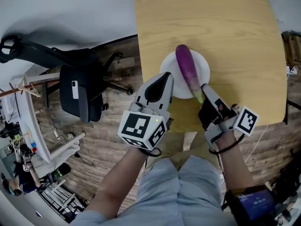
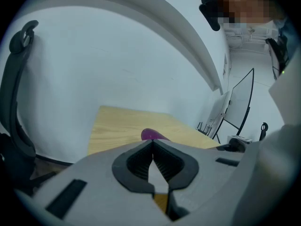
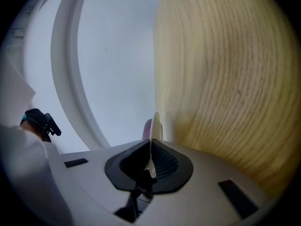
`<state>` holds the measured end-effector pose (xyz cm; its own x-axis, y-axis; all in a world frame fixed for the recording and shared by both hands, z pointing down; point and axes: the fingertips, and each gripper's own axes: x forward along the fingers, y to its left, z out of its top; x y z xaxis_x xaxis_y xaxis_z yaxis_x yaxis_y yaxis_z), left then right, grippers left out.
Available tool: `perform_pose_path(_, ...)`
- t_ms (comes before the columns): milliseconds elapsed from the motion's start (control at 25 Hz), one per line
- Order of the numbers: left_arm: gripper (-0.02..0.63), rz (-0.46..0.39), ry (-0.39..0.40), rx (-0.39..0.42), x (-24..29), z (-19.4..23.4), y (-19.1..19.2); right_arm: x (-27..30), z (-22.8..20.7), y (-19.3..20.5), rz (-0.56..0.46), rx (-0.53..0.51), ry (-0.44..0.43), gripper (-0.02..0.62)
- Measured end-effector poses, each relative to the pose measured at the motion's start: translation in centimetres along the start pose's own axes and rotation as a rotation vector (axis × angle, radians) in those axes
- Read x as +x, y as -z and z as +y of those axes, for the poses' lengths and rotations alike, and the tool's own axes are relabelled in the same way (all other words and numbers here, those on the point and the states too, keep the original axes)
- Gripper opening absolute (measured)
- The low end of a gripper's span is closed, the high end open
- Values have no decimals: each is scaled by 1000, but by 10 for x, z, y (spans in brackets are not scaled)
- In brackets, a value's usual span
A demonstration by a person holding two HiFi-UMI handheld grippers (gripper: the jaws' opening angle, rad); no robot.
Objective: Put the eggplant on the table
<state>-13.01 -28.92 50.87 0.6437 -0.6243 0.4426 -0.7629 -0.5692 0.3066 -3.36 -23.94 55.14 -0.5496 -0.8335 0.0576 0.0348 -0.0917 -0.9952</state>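
We find the purple eggplant [image 1: 188, 69] lying lengthwise on a white plate [image 1: 203, 61], which sits on the near half of the wooden table [image 1: 225, 27]. The eggplant's green stem end points toward the near right. The right gripper [image 1: 205, 88] is clamped on the plate's near right rim, which shows edge-on between its jaws. The left gripper [image 1: 165, 76] sits at the plate's left edge, jaws pressed together and holding nothing. A black office chair [image 1: 80, 88] stands on the floor to the left.
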Motion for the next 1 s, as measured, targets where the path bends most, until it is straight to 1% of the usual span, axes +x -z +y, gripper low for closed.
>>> perform_pose_path(200,6,40,22,-5,11,-5,15,-5,-8,-2,-7,-1,26,9)
perform_pose_path(360,6,53,46,-2,14,-10,19,-7,-10,-1,-18,0,48,9)
perform_pose_path(520,6,58,62,-2,10,-13,18,-11,-7,4,-24,-4,98,9)
perform_pose_path(640,6,64,65,-4,21,-12,23,-10,-18,-4,-11,-14,144,9)
perform_pose_path(720,6,65,67,-4,30,-12,24,-9,-25,-13,-6,-29,172,9)
perform_pose_path(840,6,62,75,-1,30,-14,21,-11,-26,-17,9,-77,214,9)
perform_pose_path(1000,6,58,79,2,27,-14,17,-9,-26,-15,70,-144,277,10)
